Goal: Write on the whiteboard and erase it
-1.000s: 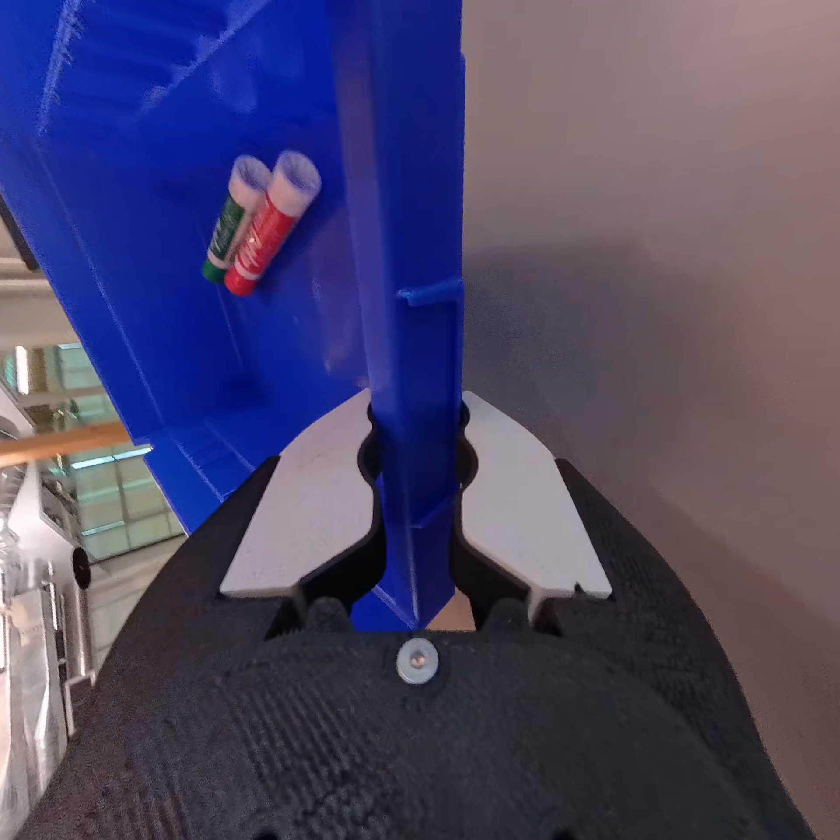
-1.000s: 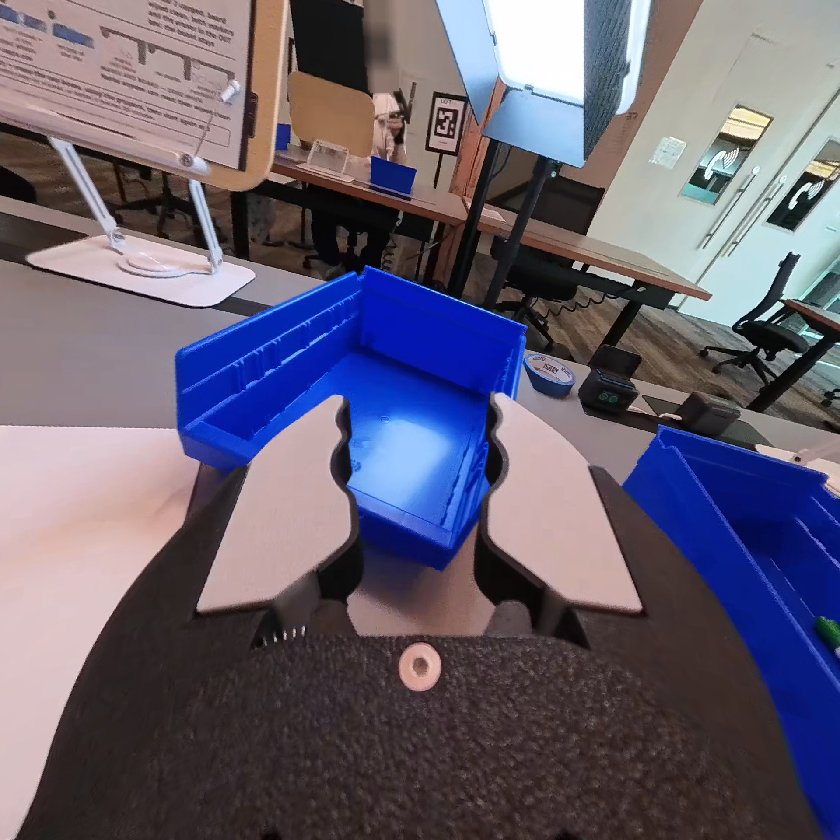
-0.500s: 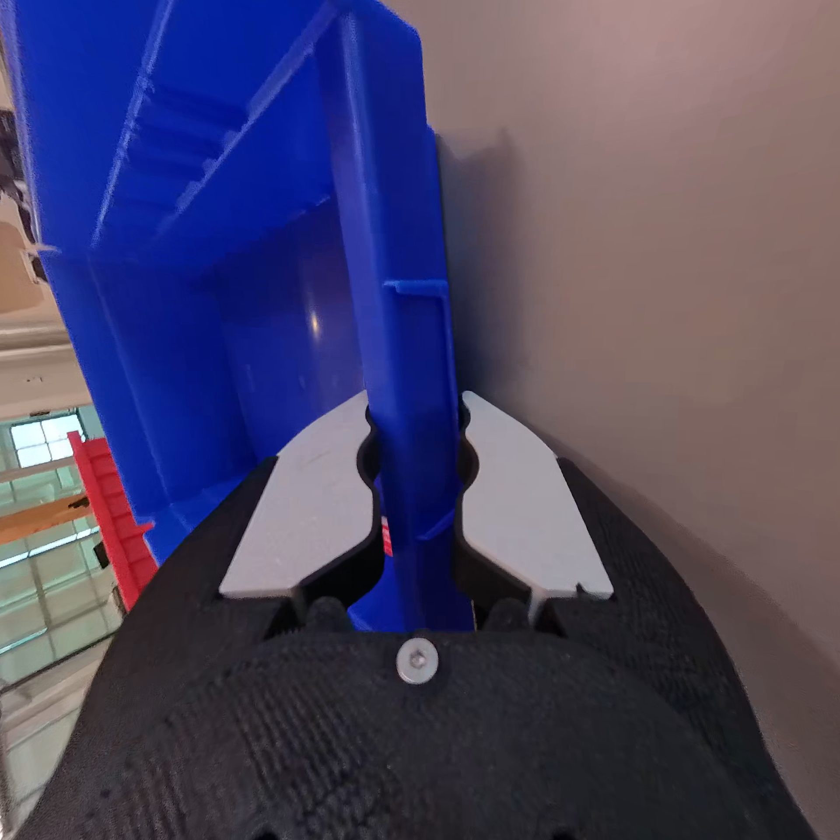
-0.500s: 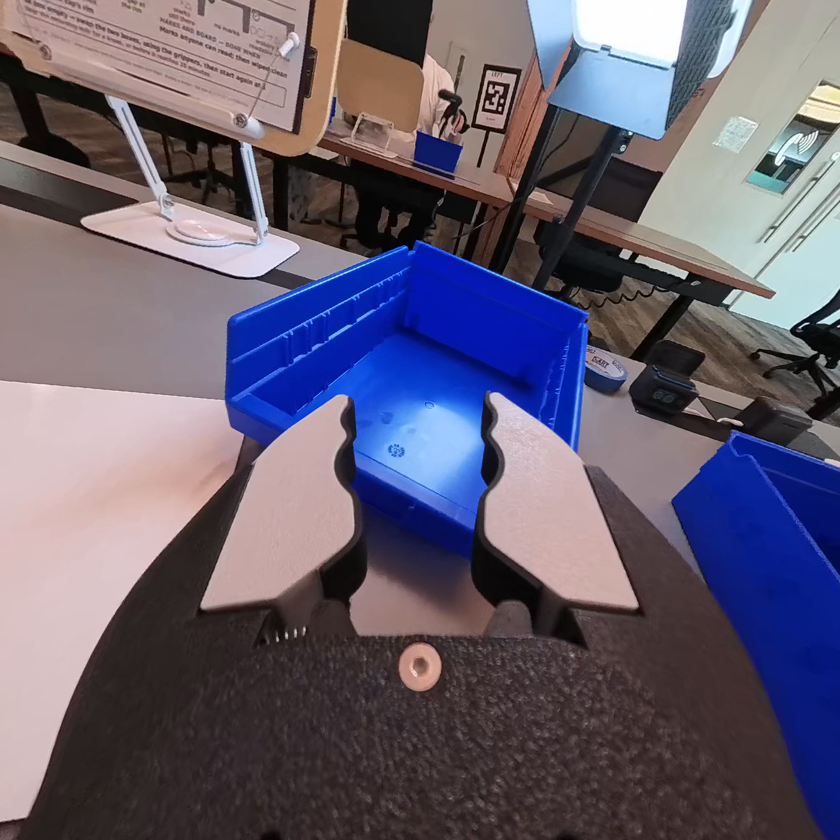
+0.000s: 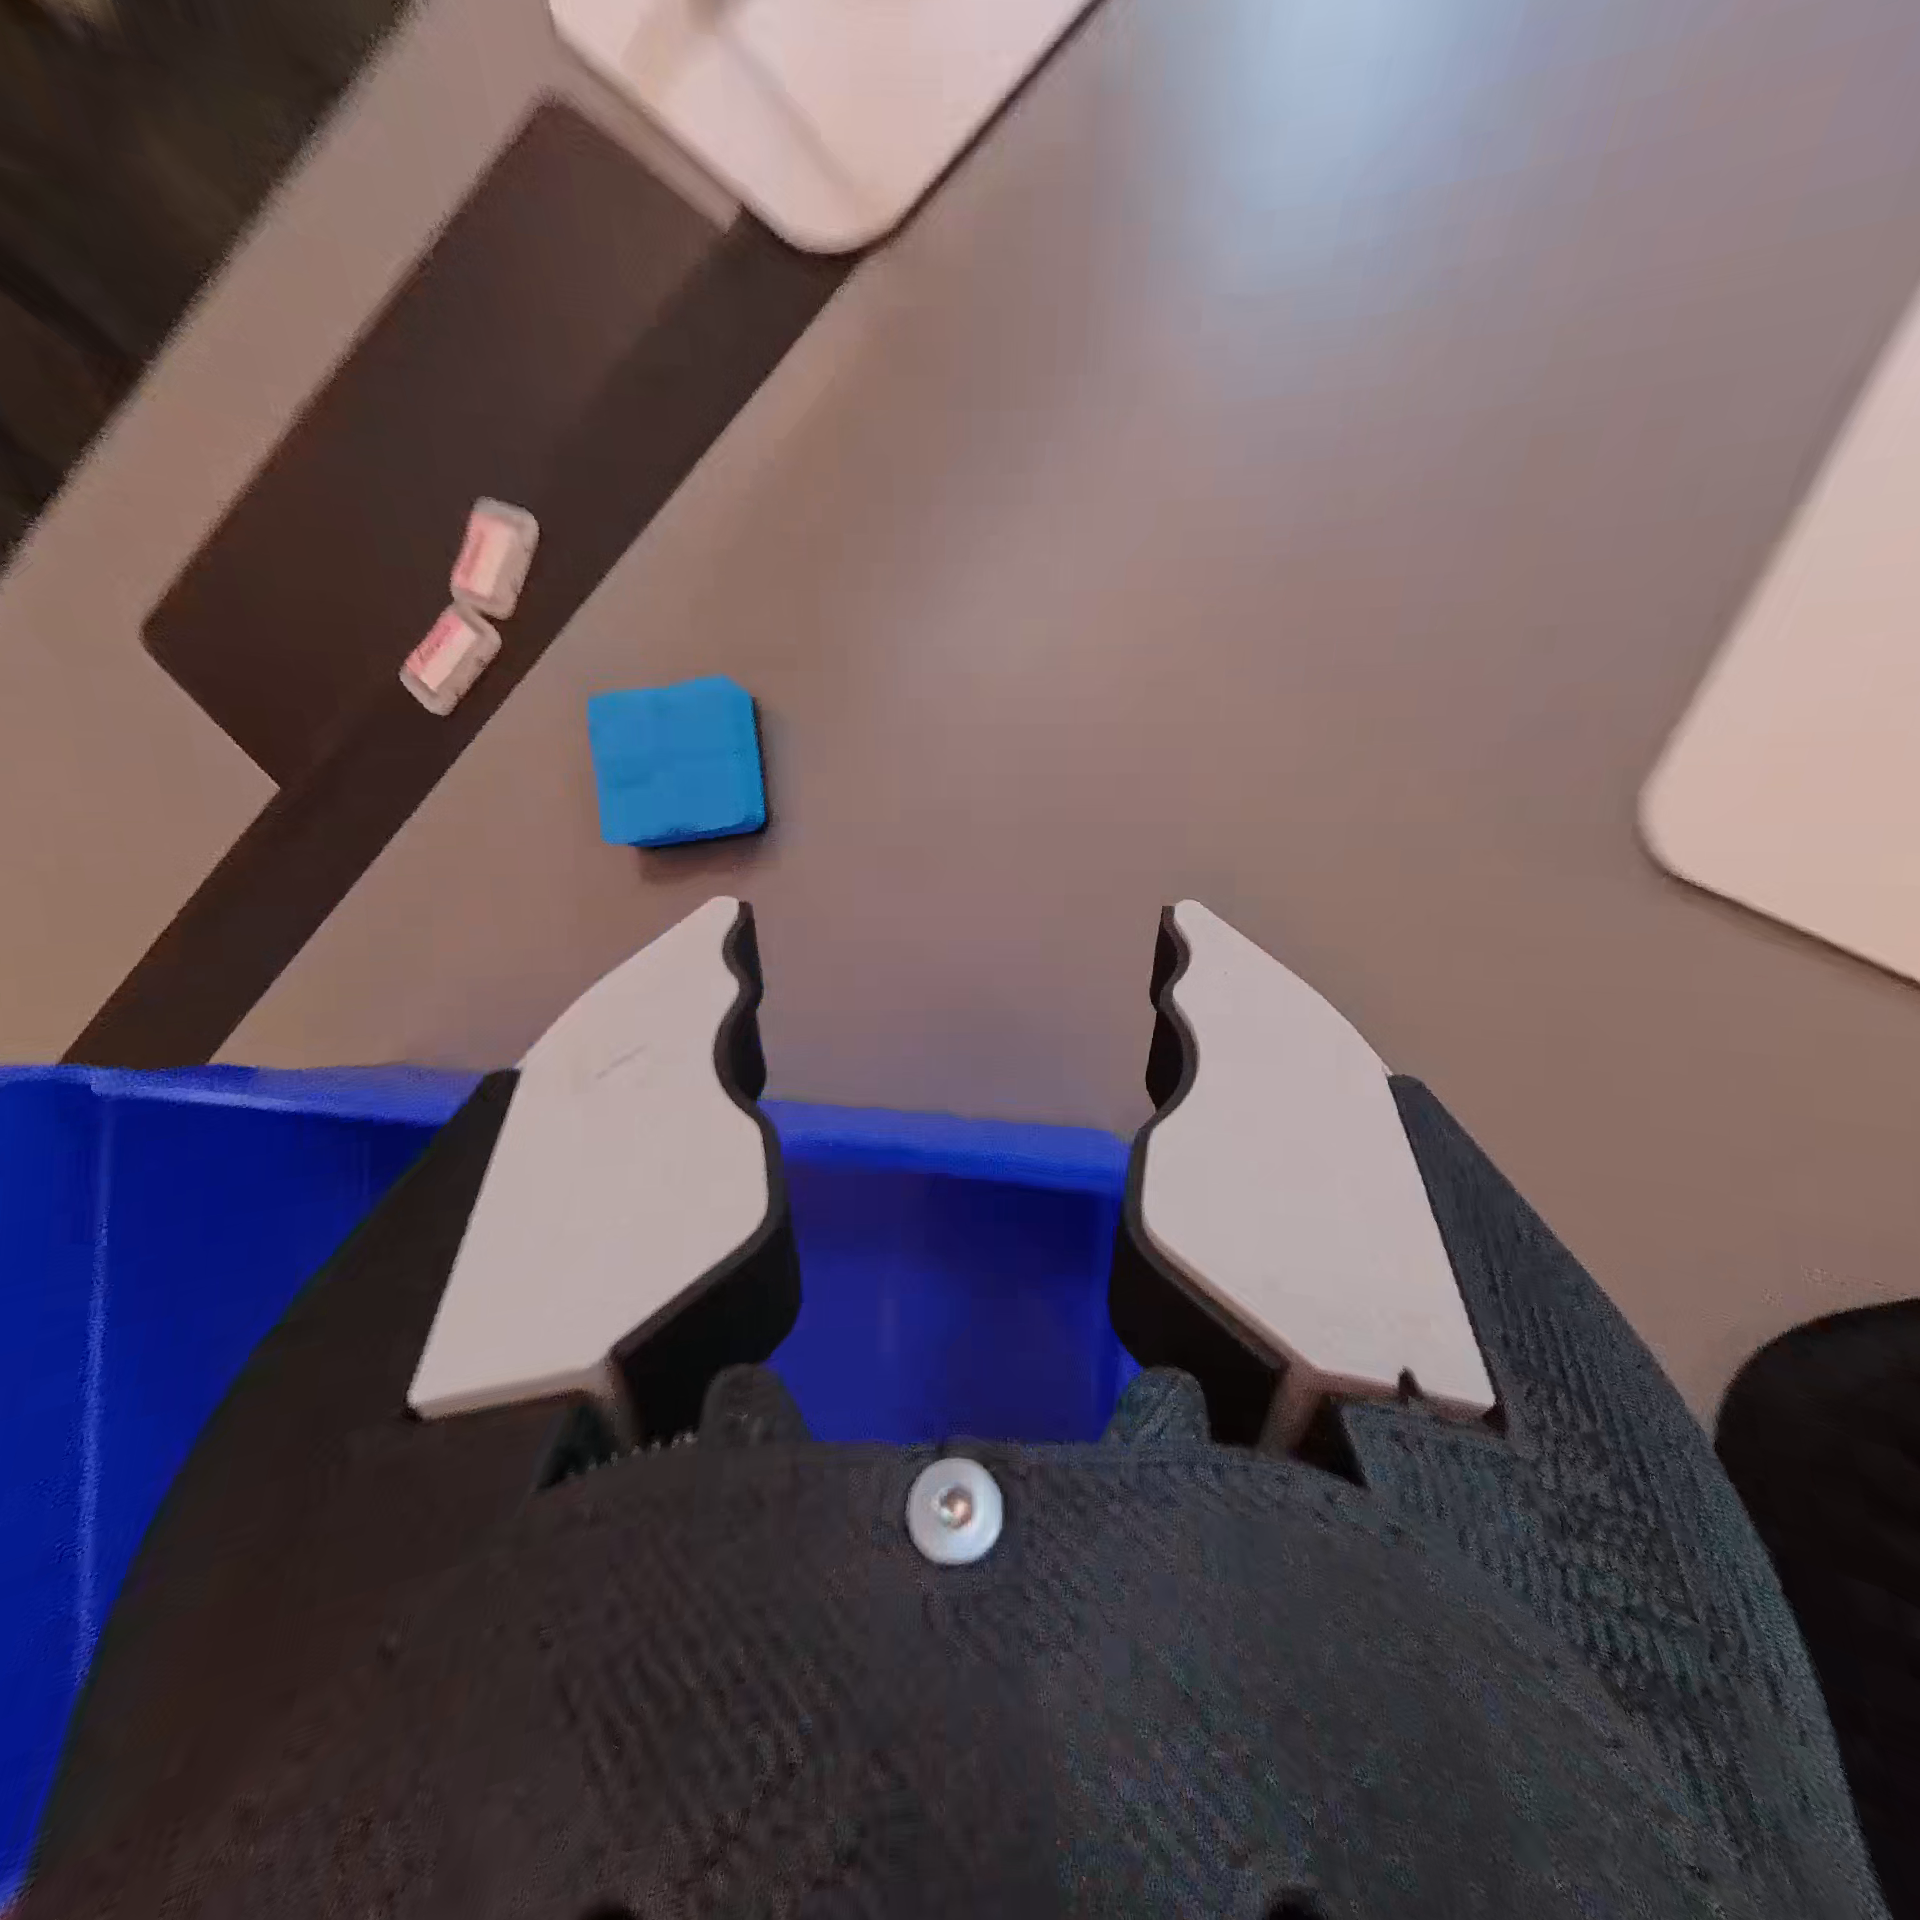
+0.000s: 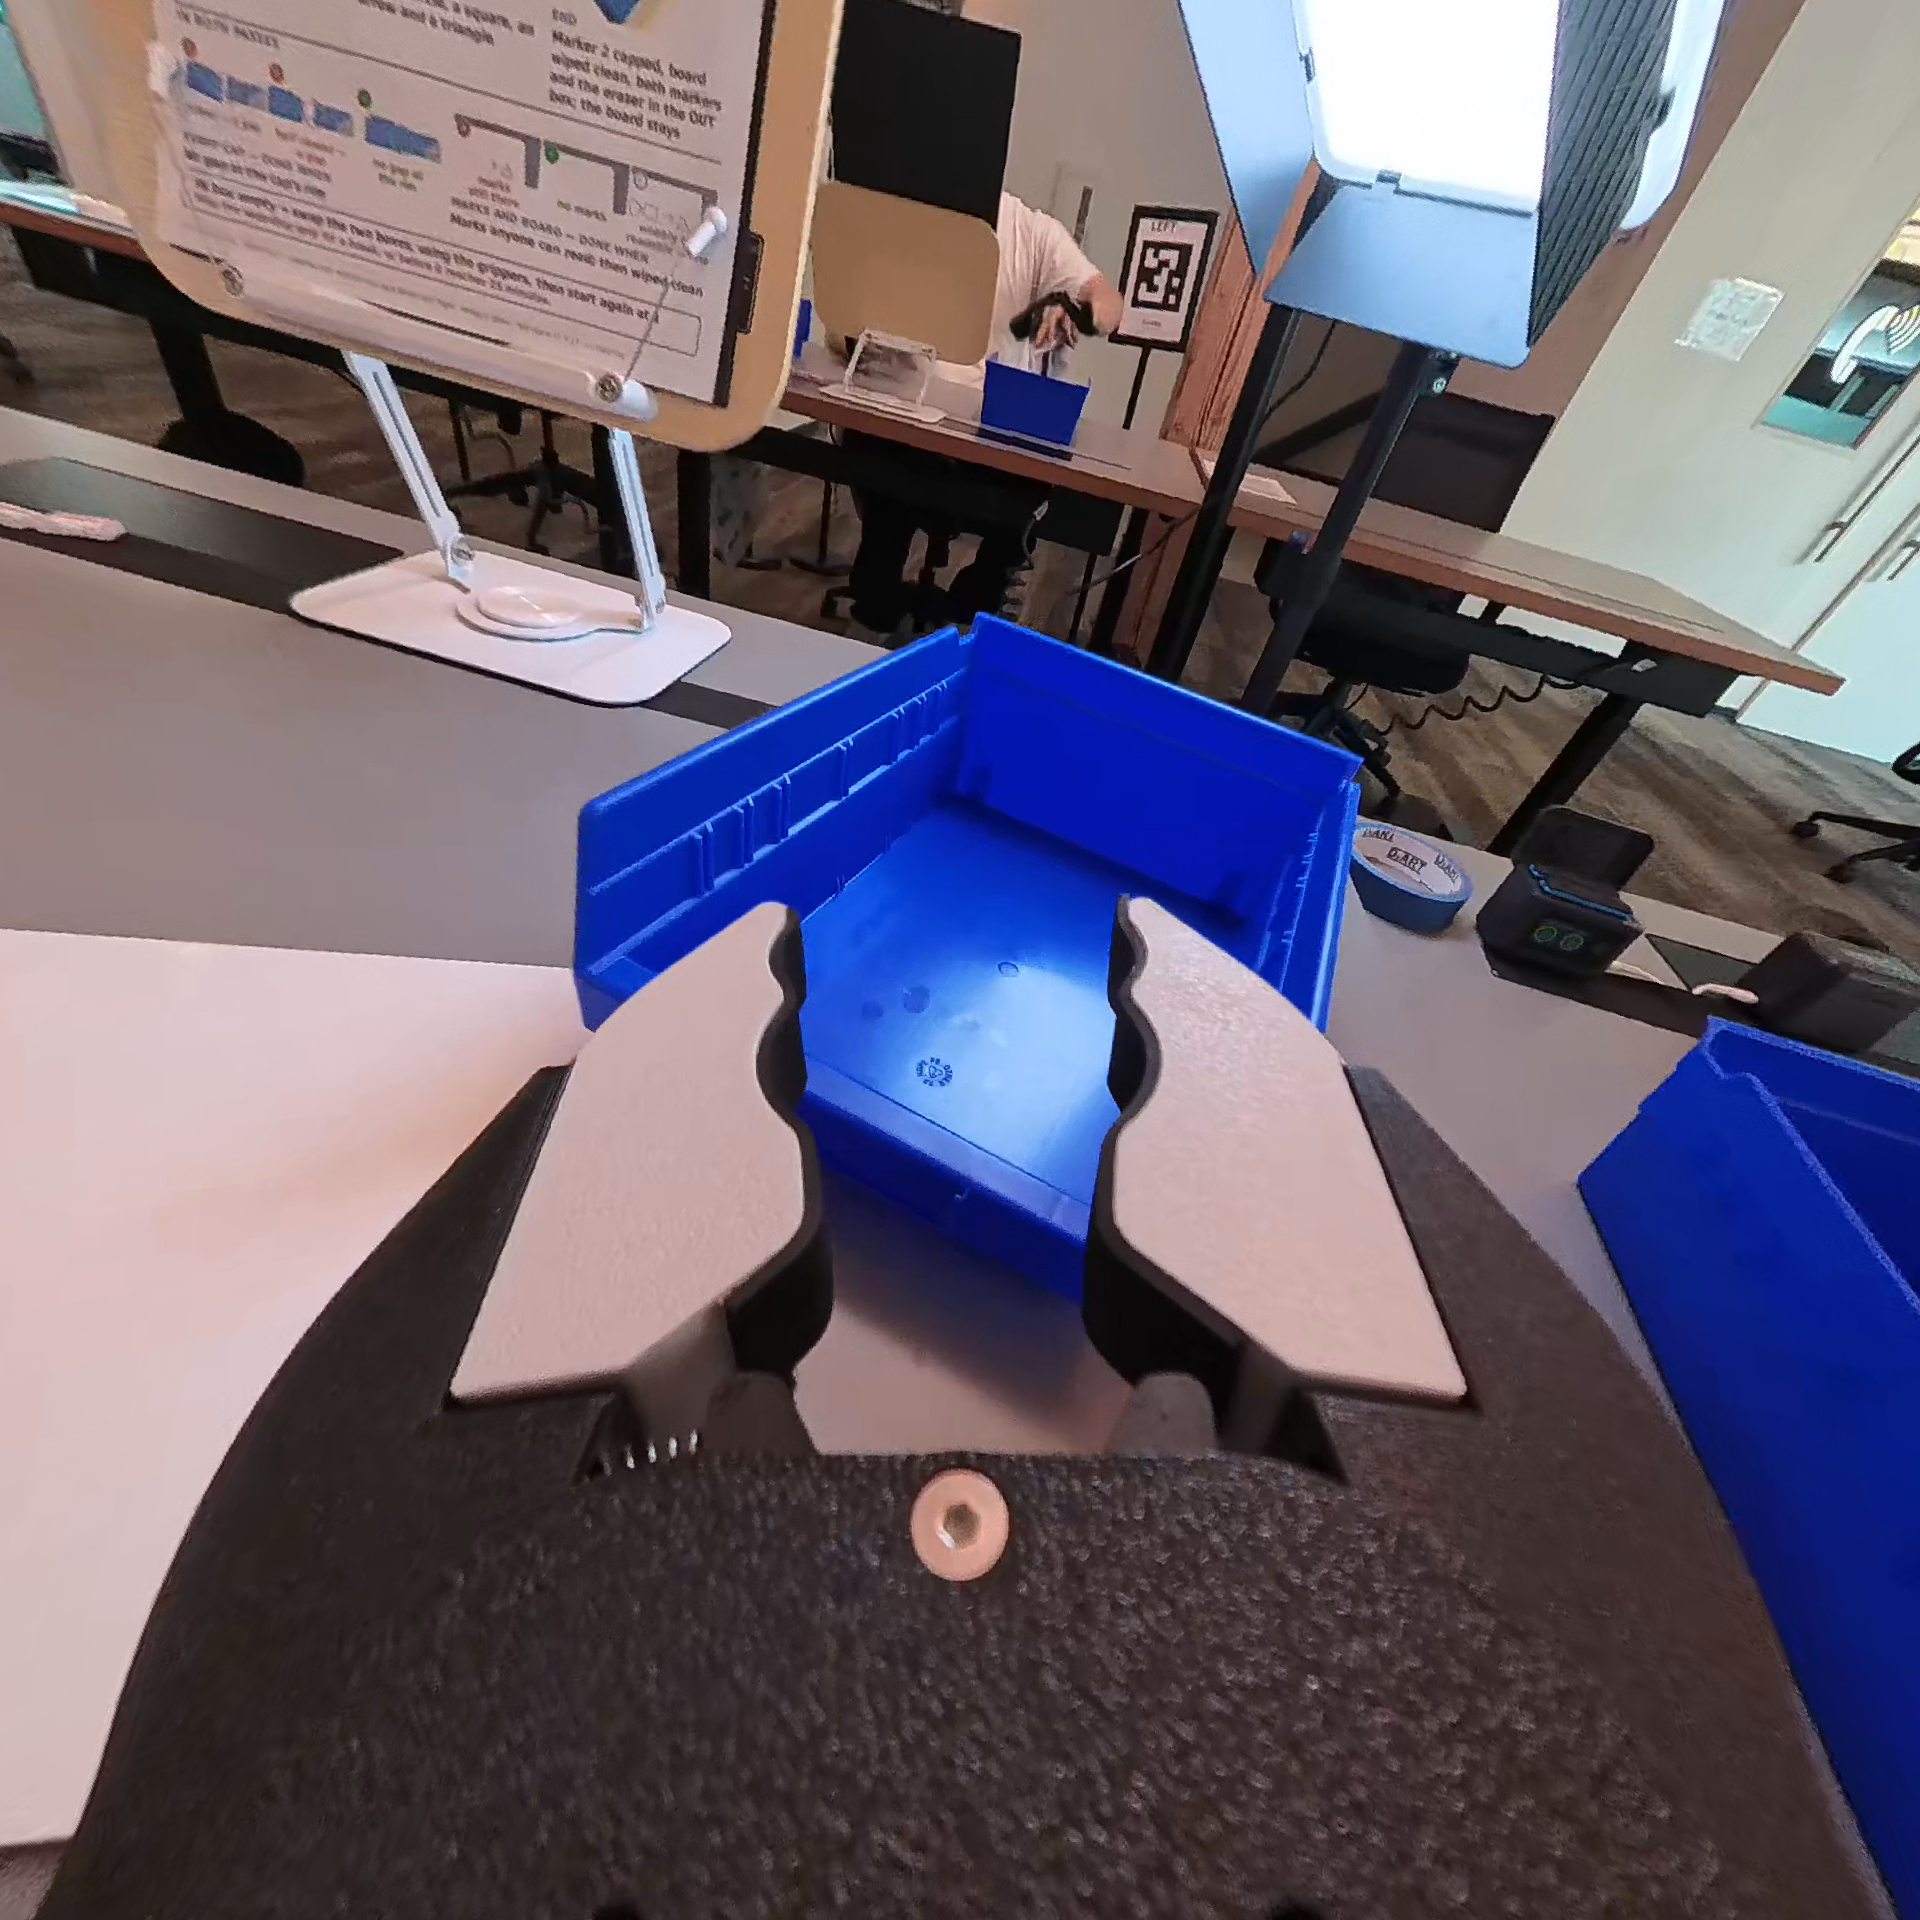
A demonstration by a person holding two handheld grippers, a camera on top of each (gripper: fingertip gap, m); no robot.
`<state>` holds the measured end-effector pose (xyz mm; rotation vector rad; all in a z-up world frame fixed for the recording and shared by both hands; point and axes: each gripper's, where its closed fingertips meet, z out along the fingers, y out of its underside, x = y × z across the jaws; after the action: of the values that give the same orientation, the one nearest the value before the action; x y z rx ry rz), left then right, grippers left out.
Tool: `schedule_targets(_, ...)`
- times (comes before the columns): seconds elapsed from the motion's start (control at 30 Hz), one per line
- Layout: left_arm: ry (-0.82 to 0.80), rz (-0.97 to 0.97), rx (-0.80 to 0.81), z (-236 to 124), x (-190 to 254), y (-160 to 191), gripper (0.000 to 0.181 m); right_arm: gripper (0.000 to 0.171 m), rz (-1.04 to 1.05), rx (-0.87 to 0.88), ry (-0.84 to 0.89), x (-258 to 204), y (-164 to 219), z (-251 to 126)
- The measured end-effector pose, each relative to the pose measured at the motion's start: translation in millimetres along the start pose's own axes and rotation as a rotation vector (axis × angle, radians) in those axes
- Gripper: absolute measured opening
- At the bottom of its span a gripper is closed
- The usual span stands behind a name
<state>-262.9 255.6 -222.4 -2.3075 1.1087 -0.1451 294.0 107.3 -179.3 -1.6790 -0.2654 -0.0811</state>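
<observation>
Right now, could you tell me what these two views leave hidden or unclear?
- Left wrist view: the blue bin floor is mostly covered by the left gripper.
- Left wrist view: two small pale items are too blurred to identify.
- Right wrist view: the second bin is cut off by the right edge, its contents unseen.
- Right wrist view: the whiteboard runs off the left edge.

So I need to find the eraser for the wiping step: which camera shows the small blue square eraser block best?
The left wrist view. The small blue square eraser block lies in full sight on the grey tabletop, just ahead of the open left gripper. The right wrist view shows nothing of it, only blue bins and the whiteboard.
</observation>
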Motion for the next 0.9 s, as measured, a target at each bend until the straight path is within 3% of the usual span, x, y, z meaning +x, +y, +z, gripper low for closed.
schedule_targets(0.13,-0.006,-0.004,-0.345,64,-50,12,0.072,0.057,0.010,0.009,-0.023,-5,-8,-3)
schedule_targets(0.27,0.009,-0.025,-0.601,102,-78,32,0.074,0.057,0.020,0.018,-0.038,-9,-14,-7)
schedule_targets(0.33,0.041,-0.022,-0.658,116,-83,37,0.076,0.057,0.017,0.018,-0.043,-9,-13,-9)
schedule_targets(0.4,0.057,-0.042,-0.684,126,-87,39,0.056,0.057,0.018,0.012,-0.052,-8,-11,-10)
schedule_targets(0.43,0.072,-0.026,-0.694,126,-86,37,0.056,0.057,0.022,0.007,-0.061,-9,-9,-10)
schedule_targets(0.5,0.178,-0.020,-0.614,128,-61,12,0.055,0.057,0.028,-0.002,-0.081,-12,-7,-10)
schedule_targets(0.57,0.202,0.115,-0.517,128,-29,-22,0.055,0.057,0.009,-0.001,-0.101,-20,-8,-8)
schedule_targets(0.73,0.336,0.397,-0.367,131,98,-91,0.055,0.057,-0.050,0.008,-0.195,-58,-13,7)
schedule_targets(0.9,0.383,0.550,-0.248,166,205,-155,0.055,0.057,-0.078,0.019,-0.243,-82,-16,14)
